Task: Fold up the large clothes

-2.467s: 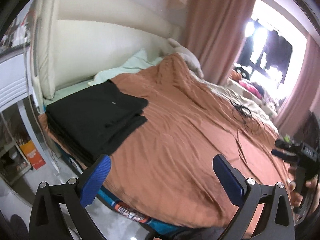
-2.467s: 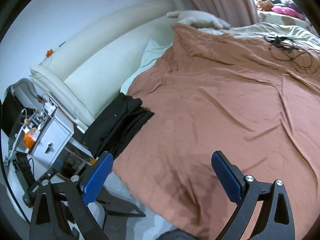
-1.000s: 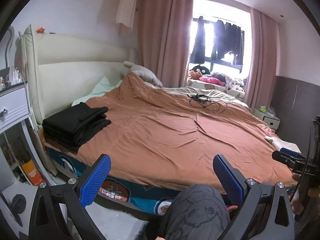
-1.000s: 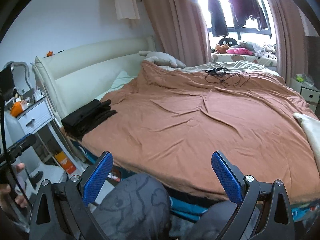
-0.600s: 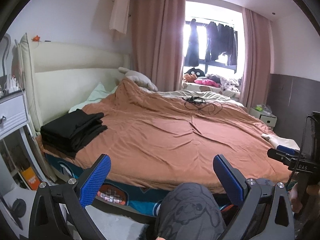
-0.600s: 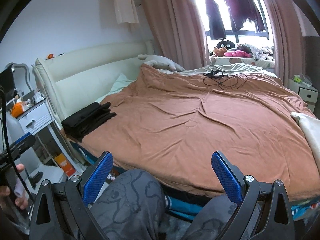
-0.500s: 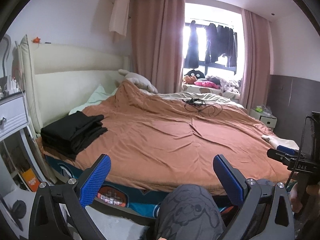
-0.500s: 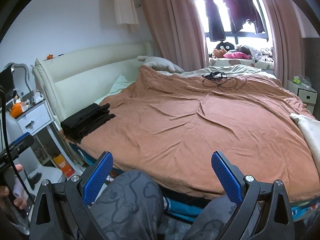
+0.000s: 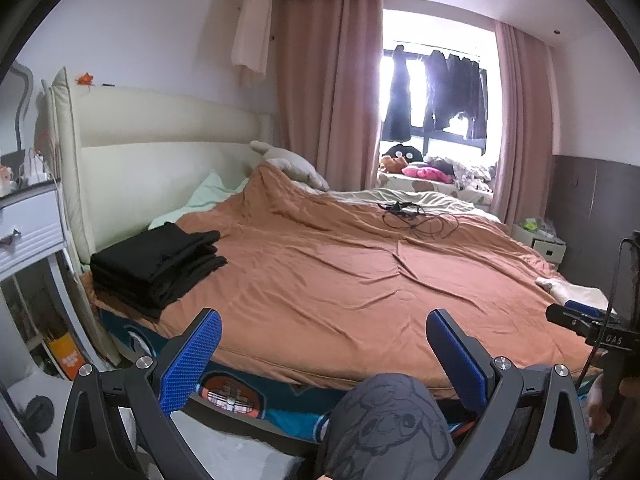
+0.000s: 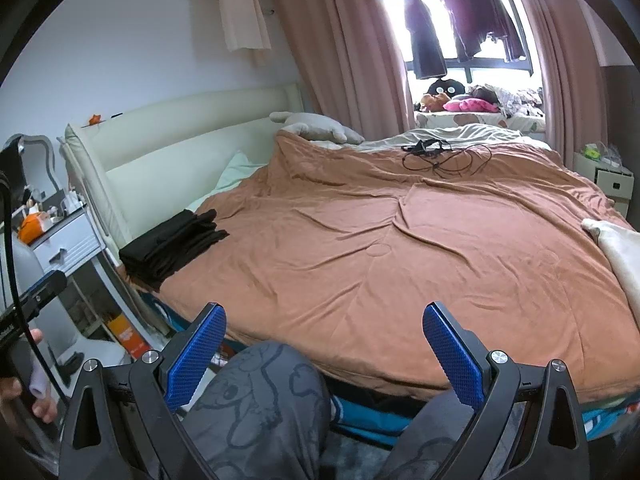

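A folded stack of black clothes (image 9: pixel 156 266) lies on the near left corner of the bed, by the headboard; it also shows in the right wrist view (image 10: pixel 172 242). My left gripper (image 9: pixel 324 344) is open and empty, held back from the bed above the person's knee. My right gripper (image 10: pixel 324 332) is open and empty, also held off the bed's near edge over the person's legs. The right gripper shows at the right edge of the left wrist view (image 9: pixel 588 330). Both grippers are far from the black stack.
An orange-brown duvet (image 9: pixel 360 264) covers the bed. Black cables (image 9: pixel 416 216) lie near its far side. A white nightstand (image 9: pixel 28 224) stands at the left. A cream cloth (image 10: pixel 616 248) lies at the bed's right edge. Curtains and hanging clothes (image 9: pixel 436 92) are at the window.
Both grippers have pulled back from over the bed to a low seated view with the person's knees below them. In the last half second almost nothing moved.
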The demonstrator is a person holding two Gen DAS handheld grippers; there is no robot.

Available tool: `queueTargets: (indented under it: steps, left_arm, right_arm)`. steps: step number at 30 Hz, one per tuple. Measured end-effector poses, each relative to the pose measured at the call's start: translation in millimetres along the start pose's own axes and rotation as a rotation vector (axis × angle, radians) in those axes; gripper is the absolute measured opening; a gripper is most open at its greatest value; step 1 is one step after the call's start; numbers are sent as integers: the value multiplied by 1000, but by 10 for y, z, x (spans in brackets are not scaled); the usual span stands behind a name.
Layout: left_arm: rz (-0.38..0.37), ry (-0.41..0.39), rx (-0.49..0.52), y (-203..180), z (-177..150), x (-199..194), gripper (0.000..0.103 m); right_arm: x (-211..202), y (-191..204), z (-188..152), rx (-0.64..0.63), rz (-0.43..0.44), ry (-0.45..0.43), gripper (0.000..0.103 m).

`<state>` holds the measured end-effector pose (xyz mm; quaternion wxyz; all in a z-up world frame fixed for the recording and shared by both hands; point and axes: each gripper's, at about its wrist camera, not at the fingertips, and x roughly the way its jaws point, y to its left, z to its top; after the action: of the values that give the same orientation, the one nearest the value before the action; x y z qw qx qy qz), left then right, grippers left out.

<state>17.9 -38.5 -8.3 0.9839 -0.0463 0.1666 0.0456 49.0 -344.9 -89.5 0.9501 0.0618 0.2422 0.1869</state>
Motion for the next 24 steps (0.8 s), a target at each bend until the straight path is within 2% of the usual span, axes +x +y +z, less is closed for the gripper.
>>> queueTargets:
  steps: [11, 24]
  left_arm:
    - [5, 23, -39, 107, 7, 41, 102]
    - [28, 11, -47, 122, 23, 10, 102]
  right_arm:
    - [61, 76, -5, -4, 5, 7, 99]
    - [37, 147, 13, -11, -4, 10, 99]
